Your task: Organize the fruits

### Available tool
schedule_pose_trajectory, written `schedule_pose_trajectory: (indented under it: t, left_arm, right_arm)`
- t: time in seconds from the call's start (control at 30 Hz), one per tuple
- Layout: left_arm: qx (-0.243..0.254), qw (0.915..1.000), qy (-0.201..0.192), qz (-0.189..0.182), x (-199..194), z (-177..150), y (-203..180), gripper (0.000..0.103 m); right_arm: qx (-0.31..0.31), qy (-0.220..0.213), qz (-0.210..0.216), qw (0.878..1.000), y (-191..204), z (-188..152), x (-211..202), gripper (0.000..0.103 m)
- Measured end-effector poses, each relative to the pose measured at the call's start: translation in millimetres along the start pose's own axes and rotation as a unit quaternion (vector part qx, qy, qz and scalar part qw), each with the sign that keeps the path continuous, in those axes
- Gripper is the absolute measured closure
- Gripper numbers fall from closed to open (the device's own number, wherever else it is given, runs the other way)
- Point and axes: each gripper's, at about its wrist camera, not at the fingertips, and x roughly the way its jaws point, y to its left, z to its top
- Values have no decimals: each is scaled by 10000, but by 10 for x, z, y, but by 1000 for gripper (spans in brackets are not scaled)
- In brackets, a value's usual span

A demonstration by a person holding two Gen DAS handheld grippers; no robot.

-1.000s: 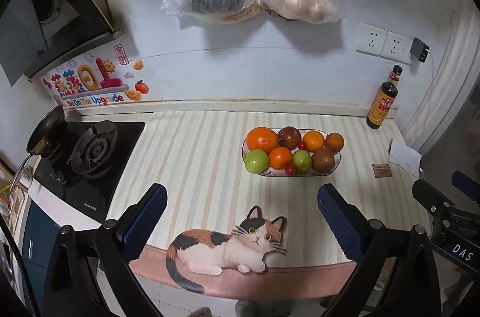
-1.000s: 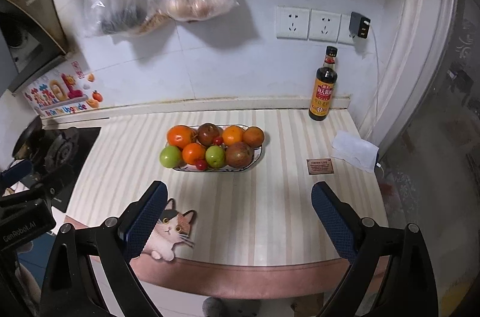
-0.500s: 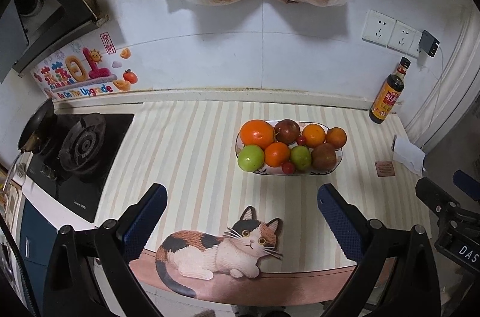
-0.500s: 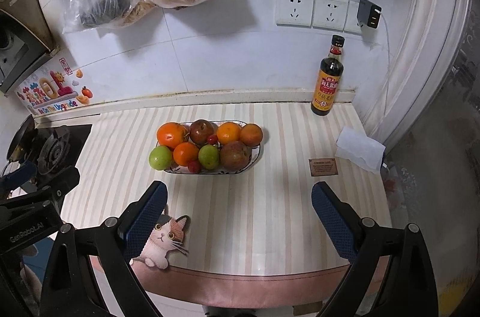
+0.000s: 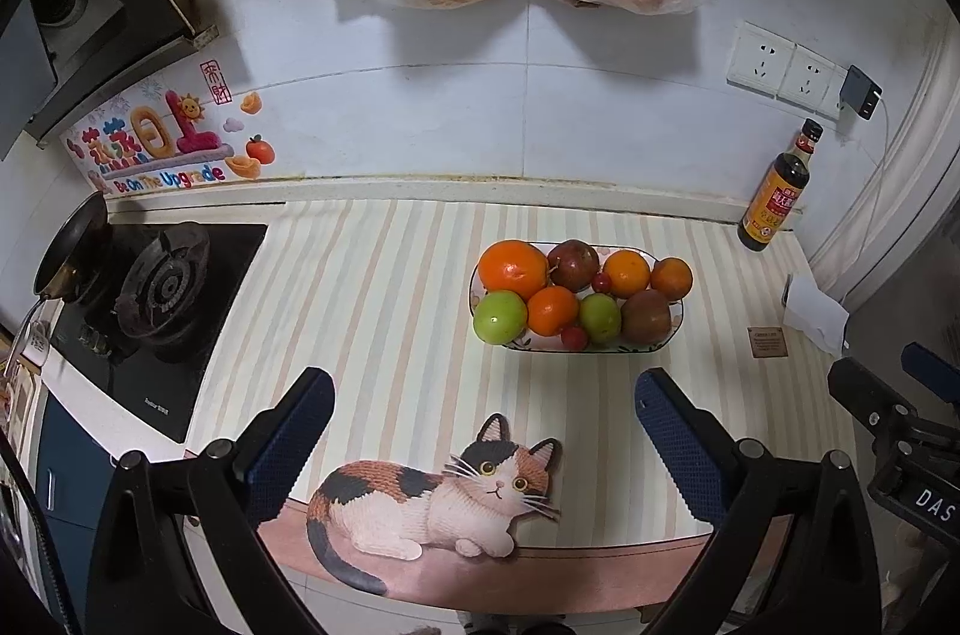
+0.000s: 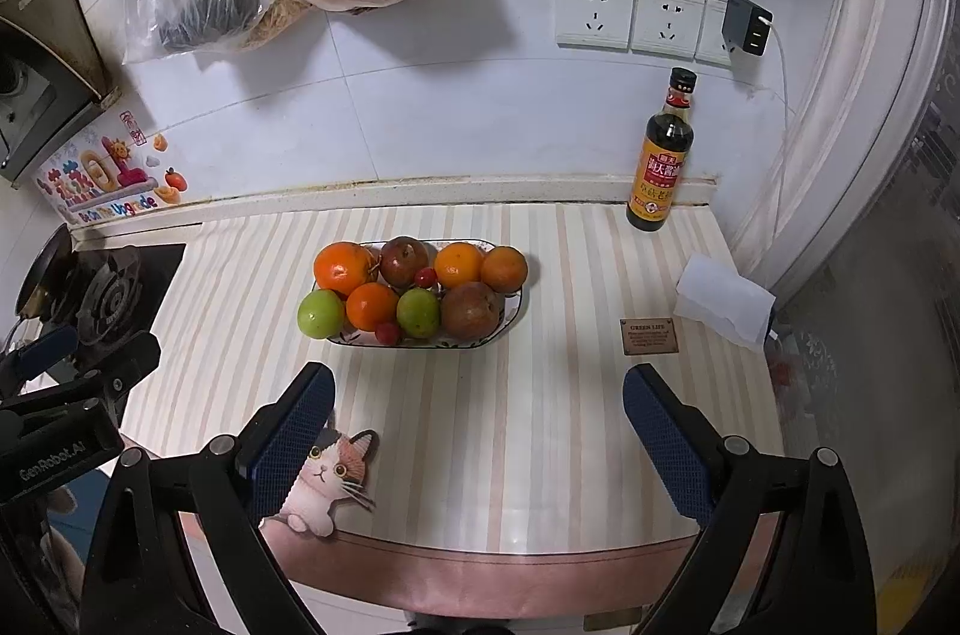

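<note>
Moved in closer over bench front edge, plate nearer in both views | left gripper point(image 5: 483, 431) spread, empty | right gripper point(image 6: 479, 422) spread, empty | fruit plate point(image 6: 513, 317) mid-bench, toward back wall | sauce bottle point(image 6: 660, 167) back-right corner

White tiled wall point(image 5: 600, 107), striped countertop point(image 5: 384, 311)

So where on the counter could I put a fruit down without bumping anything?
Bare striped counter lies between the stove and the fruit plate. More lies in front of the plate, up to the cat picture. In the right view, a patch sits between the plate and the small card. It is crowded by the sauce bottle and paper.
</note>
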Motion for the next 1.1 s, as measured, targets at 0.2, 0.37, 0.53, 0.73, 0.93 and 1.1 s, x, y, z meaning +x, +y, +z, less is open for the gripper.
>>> schedule_pose_trajectory:
  t: [0.2,0.37,0.53,0.73,0.93,1.1]
  left_arm:
    - [-1,10000,-2,-3,-25,-13,8,0]
    - [18,10000,-22,0,-41,-27,1,0]
    - [49,10000,-24,-16,-62,-60,-23,0]
    - [77,10000,-11,-33,-80,-88,-30,0]
    - [65,10000,-20,-34,-86,-93,-17,0]
    - [57,10000,-24,-48,-97,-90,-6,0]
  right_arm:
    - [-49,26,37,10000,7,6,32,4]
    - [-53,25,60,10000,20,-2,24,4]
    - [-68,22,56,10000,31,-1,13,4]
    - [-97,24,65,9999,43,-12,-9,4]
    - [-118,29,88,9999,54,-33,-31,4]
    - [-153,20,114,9998,83,-28,-64,4]
